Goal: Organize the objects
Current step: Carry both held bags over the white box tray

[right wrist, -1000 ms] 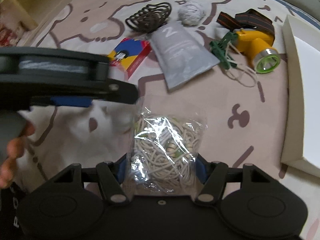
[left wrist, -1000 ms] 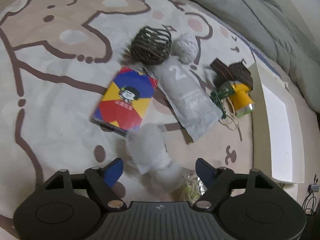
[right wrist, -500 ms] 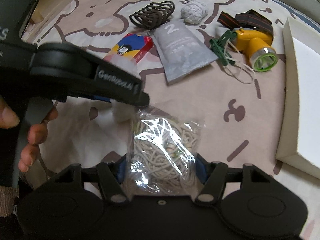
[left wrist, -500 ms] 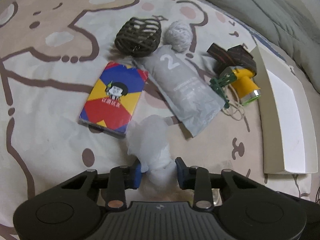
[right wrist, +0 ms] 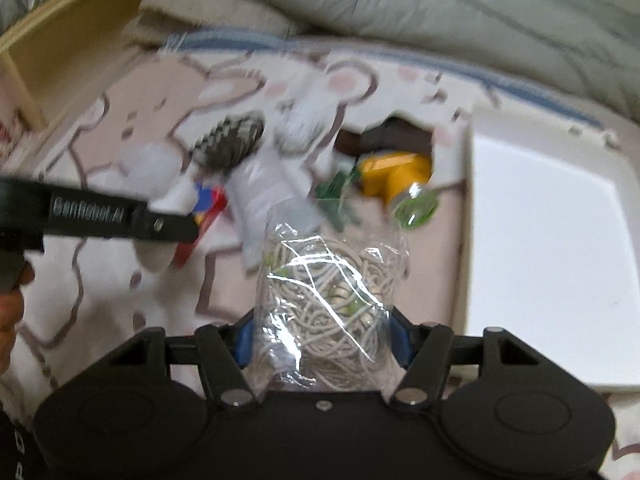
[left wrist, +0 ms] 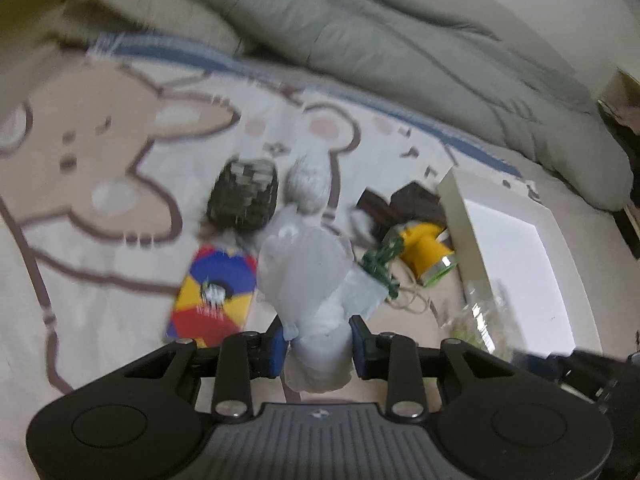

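My left gripper (left wrist: 319,345) is shut on a soft white plush bundle (left wrist: 310,280), lifted off the bedsheet. My right gripper (right wrist: 323,338) is shut on a clear plastic bag of cream cord (right wrist: 328,292), also raised. On the cartoon-print sheet lie a colourful card box (left wrist: 214,292), a dark woven ball (left wrist: 244,194), a white yarn ball (left wrist: 308,182), a grey pouch (right wrist: 264,192), a green clip (left wrist: 380,264) and a yellow headlamp (left wrist: 426,252). The white box (right wrist: 548,248) lies open at the right. In the right wrist view the left gripper's body (right wrist: 92,212) crosses the left side.
A grey-green quilt (left wrist: 400,40) is piled along the far side of the bed. A wooden frame (right wrist: 60,52) stands at the far left. A hand (right wrist: 12,308) holds the left gripper's handle. Both views are blurred by motion.
My left gripper closed on the white plush bundle and lifted it. My right gripper rose with the cord bag and swung toward the white box. Both views tilted up to show the quilt.
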`<state>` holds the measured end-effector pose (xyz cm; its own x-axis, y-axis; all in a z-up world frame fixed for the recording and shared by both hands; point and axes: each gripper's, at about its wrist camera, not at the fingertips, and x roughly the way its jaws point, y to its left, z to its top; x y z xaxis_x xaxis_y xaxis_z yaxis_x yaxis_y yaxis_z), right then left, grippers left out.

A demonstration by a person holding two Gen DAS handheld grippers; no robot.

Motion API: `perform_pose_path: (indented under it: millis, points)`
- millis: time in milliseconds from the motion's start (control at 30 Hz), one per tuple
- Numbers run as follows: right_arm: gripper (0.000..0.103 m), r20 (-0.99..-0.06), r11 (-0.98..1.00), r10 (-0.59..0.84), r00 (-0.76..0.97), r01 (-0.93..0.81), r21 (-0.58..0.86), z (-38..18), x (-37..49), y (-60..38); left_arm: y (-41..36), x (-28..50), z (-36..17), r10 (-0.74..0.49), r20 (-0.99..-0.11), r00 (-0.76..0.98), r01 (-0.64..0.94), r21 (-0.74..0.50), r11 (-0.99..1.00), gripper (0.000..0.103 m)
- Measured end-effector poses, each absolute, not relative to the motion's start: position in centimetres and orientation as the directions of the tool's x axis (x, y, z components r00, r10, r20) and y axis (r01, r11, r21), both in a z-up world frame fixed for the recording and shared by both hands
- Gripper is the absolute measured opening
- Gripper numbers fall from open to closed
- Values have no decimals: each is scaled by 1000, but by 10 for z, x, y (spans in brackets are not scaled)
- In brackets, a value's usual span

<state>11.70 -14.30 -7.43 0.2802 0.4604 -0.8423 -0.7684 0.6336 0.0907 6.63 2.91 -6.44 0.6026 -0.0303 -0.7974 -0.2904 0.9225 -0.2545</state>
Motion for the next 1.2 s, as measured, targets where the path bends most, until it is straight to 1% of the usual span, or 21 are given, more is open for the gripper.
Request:
perform_pose_path:
  millis: [400, 700, 867, 1200]
  points:
    - [64, -720, 697, 552, 422, -707, 120, -31, 125, -165, 13, 50, -30, 45, -705, 707, -194, -132, 972, 34]
    - [64, -658, 703, 579, 482, -703, 105, -17, 118, -173, 3, 38, -16, 42, -674, 737, -163, -118, 980, 34]
    - [64, -645, 707, 576, 502, -702, 85, -14, 116, -176, -2, 37, -11, 27, -665, 746, -153, -133, 979, 34]
    - [64, -652, 729, 541, 531, -683, 49, -9, 115, -189, -12, 41, -6, 44, -658, 752, -151, -107, 983, 34]
